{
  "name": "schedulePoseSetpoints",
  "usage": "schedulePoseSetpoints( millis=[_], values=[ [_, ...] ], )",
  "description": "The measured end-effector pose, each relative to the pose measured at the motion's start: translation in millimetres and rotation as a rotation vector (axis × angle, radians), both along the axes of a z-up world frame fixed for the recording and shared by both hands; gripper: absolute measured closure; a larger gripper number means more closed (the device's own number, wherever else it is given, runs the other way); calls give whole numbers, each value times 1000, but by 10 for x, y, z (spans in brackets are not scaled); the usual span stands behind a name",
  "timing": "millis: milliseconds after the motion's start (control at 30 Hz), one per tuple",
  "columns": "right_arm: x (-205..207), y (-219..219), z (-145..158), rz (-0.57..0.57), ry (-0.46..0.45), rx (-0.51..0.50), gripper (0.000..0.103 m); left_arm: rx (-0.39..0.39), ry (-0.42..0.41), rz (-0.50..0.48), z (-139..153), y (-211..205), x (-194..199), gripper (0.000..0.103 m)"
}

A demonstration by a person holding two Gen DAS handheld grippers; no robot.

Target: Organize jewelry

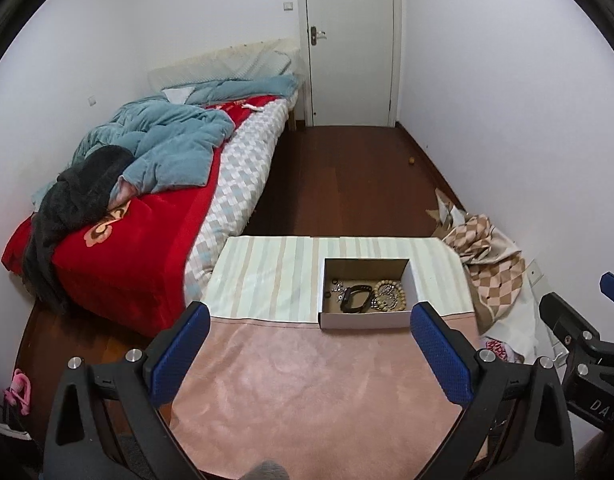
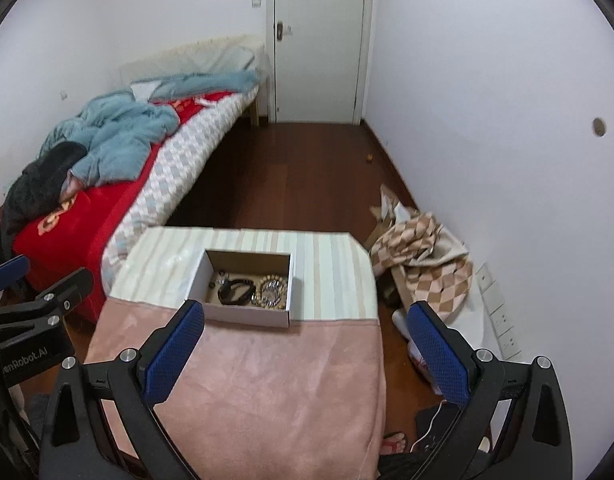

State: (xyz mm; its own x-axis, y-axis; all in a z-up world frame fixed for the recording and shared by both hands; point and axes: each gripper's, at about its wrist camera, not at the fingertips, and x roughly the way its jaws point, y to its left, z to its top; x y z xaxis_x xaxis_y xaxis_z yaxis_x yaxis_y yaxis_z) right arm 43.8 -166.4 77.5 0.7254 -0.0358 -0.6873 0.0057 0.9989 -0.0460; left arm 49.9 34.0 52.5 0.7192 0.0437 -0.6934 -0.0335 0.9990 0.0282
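One box [image 1: 367, 320] — two open claws

The near part of the table [image 1: 307, 380], under its pink cloth [image 2: 247, 380], lies bare, and both grippers hang over it with jaws spread wide — the left gripper [image 1: 309, 354] and the right gripper [image 2: 307, 354] grip nothing. Further back, the open box [image 1: 367, 318] stands on the striped cloth [image 1: 267, 276]; its 4 low walls ring the jewelry, leaving the top open. The striped cloth to the box's left is bare. The bed [image 1: 139, 264] crowds the table's left edge — a heap of checked fabric [image 2: 423, 256] its right.
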Motion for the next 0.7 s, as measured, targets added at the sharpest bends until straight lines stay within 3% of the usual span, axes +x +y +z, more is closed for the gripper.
schedulePoseSetpoints(
  millis=[333, 700],
  values=[
    [-440, -50, 465, 2, -76, 5, 0, -29, -53, 4, 266, -15, -362, 1],
    [-358, -119, 397, -4, -36, 2, 0, -42, -8, 33, 198, -44, -231, 1]
  ],
)
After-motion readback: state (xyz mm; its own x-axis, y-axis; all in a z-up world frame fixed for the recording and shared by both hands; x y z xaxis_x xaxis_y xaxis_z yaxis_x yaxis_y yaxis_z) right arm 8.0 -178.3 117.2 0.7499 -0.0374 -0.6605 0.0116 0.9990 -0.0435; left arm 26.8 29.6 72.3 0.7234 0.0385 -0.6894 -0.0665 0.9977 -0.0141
